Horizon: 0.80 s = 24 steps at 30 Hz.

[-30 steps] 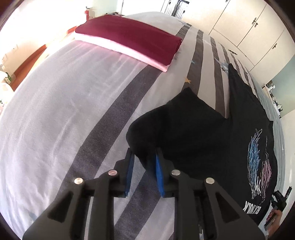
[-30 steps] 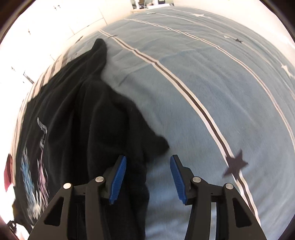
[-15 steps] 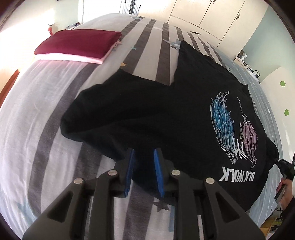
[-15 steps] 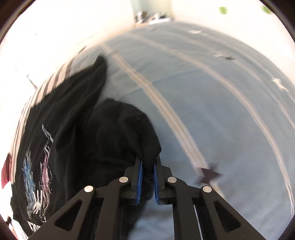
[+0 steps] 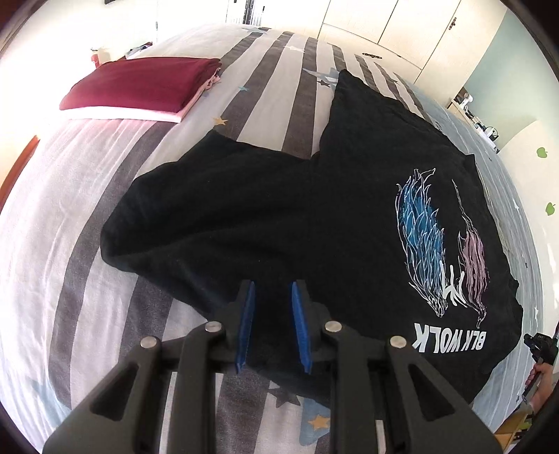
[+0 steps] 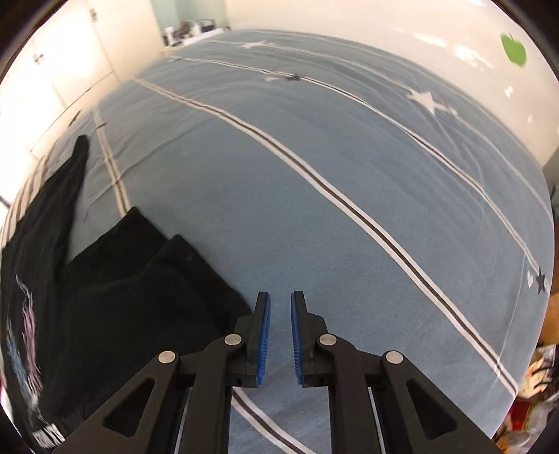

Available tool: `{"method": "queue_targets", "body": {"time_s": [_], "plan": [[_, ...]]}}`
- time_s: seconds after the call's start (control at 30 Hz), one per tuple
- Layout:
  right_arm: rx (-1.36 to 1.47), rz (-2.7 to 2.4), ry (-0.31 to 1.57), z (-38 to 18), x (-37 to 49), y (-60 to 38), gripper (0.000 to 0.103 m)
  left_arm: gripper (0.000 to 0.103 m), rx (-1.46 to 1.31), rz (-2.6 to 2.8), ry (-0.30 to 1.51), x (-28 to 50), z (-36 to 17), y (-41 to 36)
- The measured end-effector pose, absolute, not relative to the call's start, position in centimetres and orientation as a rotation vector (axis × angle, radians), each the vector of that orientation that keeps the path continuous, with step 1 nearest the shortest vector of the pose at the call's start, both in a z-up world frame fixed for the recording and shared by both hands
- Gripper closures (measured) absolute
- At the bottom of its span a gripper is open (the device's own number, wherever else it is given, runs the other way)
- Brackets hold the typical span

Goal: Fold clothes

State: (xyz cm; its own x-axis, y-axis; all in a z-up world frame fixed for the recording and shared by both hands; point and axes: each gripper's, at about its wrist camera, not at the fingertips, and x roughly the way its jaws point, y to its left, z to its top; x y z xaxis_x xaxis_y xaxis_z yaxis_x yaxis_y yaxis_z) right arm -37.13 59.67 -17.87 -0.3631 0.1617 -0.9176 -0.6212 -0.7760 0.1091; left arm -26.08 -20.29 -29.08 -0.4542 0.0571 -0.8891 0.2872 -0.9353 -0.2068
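A black T-shirt [image 5: 314, 223] with a blue and pink print and white lettering lies flat on the bed, its sleeve spread to the left. My left gripper [image 5: 271, 297] is just above the shirt's near edge, its blue pads [image 5: 247, 324] slightly apart with black cloth showing between them; no cloth is pinched. In the right wrist view the same shirt [image 6: 115, 300] lies at the lower left, its sleeve folded over. My right gripper [image 6: 280, 307] is slightly open and empty, over bare blue sheet just right of the sleeve.
A folded maroon and pink stack [image 5: 143, 87] sits at the far left of the striped bed [image 5: 70, 216]. White wardrobe doors [image 5: 412, 31] stand behind. The blue sheet [image 6: 349, 181] stretches right of the shirt. The person's other hand [image 5: 539, 366] shows at the right edge.
My right gripper has let go of the sleeve it had pinched and moved right, off the shirt. My left gripper's jaws have opened a little wider over the shirt's near edge.
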Motion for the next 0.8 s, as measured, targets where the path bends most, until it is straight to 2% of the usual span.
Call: {"method": "queue_targets", "body": {"time_s": [0.03,0.13,0.17,0.33,0.43,0.6,0.8], "plan": [[-1.393,2.182,0.643,-17.9,-36.9,59.3,0.088,0.084,1.567,-2.515,0.499,-26.0,-29.2,-20.0],[-1.416,2.232,0.721,-18.1,-36.4,58.2,0.070,0.083,1.607,-2.497,0.493,-25.3,-29.9,-19.2],[-1.430,2.253,0.742,-18.2,-36.0,57.4,0.068,0.083,1.622,-2.490,0.493,-24.9,-30.2,-18.9],[-1.573,2.377,0.698,-19.5,-34.0,50.9,0.068,0.083,1.700,-2.454,0.490,-22.6,-31.5,-17.3],[-1.641,2.437,0.737,-20.2,-33.1,47.2,0.068,0.081,1.759,-2.433,0.519,-21.0,-32.5,-16.4],[-1.741,2.463,0.863,-21.7,-30.9,42.3,0.068,0.072,1.832,-2.393,0.542,-19.7,-34.5,-15.7],[-1.732,2.482,0.984,-22.5,-30.7,39.2,0.066,0.063,1.764,-2.390,0.732,-19.9,-35.2,-17.1]]}}
